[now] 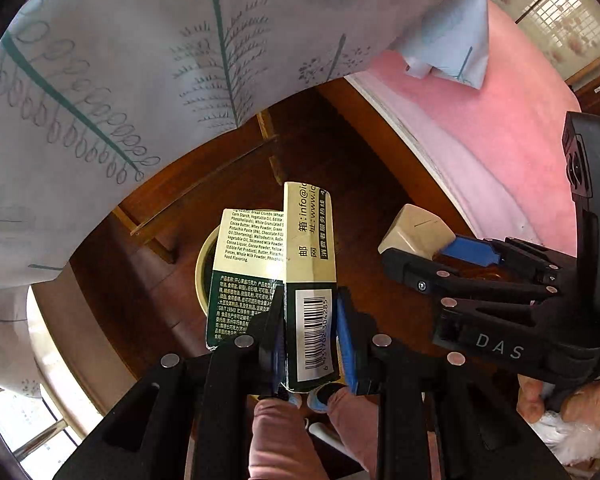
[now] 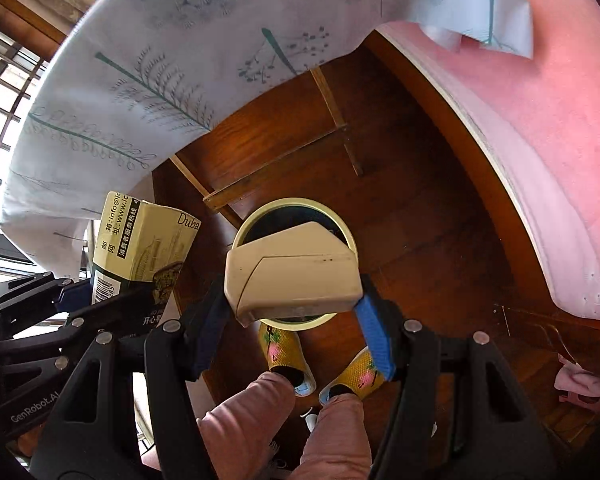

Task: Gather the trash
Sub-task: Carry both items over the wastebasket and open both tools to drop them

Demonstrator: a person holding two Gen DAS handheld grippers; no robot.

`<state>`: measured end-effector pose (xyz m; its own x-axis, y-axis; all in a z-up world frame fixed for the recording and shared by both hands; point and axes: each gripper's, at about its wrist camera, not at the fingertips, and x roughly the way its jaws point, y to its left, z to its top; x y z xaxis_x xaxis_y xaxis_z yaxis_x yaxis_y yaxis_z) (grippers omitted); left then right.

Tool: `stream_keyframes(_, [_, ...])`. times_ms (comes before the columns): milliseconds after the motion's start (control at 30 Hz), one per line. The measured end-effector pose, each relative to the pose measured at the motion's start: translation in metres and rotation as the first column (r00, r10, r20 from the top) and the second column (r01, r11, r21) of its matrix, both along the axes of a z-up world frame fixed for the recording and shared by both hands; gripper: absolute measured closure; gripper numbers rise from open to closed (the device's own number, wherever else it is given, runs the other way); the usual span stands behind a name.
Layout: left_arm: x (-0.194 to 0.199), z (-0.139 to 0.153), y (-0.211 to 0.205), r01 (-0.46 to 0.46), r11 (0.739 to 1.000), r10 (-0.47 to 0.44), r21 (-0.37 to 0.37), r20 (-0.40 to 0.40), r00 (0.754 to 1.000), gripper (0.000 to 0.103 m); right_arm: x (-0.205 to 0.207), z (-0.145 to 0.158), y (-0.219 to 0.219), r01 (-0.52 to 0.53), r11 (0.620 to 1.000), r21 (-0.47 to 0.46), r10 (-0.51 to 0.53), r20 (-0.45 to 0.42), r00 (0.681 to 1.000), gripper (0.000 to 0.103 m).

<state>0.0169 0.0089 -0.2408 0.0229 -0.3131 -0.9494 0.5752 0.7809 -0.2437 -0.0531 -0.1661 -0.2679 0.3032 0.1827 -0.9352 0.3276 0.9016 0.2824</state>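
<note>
The left hand-held gripper [image 1: 312,336] pinches a flattened carton [image 1: 306,280]; the right hand-held gripper [image 2: 292,320] clamps a beige box [image 2: 296,272] above the bin [image 2: 342,232]. The carton hangs off-centre, so it may fall onto the floor [image 2: 400,208].

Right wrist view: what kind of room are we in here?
Most likely a bedroom or living room at home: a dark wooden floor, a pink bed or sofa edge, a leaf-print cloth draped over furniture, and a small bin by slippered feet.
</note>
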Motion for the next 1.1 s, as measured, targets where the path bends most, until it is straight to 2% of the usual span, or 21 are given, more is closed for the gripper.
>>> stream_keyframes(167, [0.012,-0.047,-0.003,0.005,1.0,-0.005,0.018,0.008,1.0,0.08,0.018,-0.044,0.005,0.004,1.0,-0.008,-0.004,-0.016,1.0,0.045])
stream_keyframes(233, [0.018,-0.063,-0.005,-0.006,1.0,0.007,0.028,-0.008,1.0,0.076,0.024,-0.06,0.005,0.006,1.0,-0.01,-0.007,-0.027,1.0,0.045])
stream_keyframes(400, [0.032,-0.092,-0.002,-0.077,0.996,0.079,0.043,-0.04,0.996,0.045,0.033,-0.093,0.002,0.009,1.0,-0.006,-0.009,-0.06,0.998,0.044])
stream_keyframes(500, [0.037,-0.101,0.006,-0.1,0.993,0.103,0.064,-0.054,0.993,0.039,0.036,-0.105,-0.001,-0.001,1.0,-0.002,0.0,-0.077,0.997,0.045])
stream_keyframes(700, [0.039,-0.103,0.018,-0.141,0.983,0.147,0.114,-0.043,0.988,0.037,0.043,-0.124,0.006,-0.044,0.998,0.034,0.047,-0.114,0.992,0.044])
stream_keyframes(967, [0.054,-0.094,0.05,-0.263,0.956,0.271,0.128,-0.049,0.961,0.037,0.064,-0.131,0.028,-0.111,0.99,0.083,0.121,-0.13,0.984,0.044])
stream_keyframes(1100, [0.053,-0.084,0.059,-0.301,0.944,0.309,0.132,-0.04,0.95,0.035,0.072,-0.128,0.035,-0.128,0.988,0.081,0.138,-0.133,0.981,0.033])
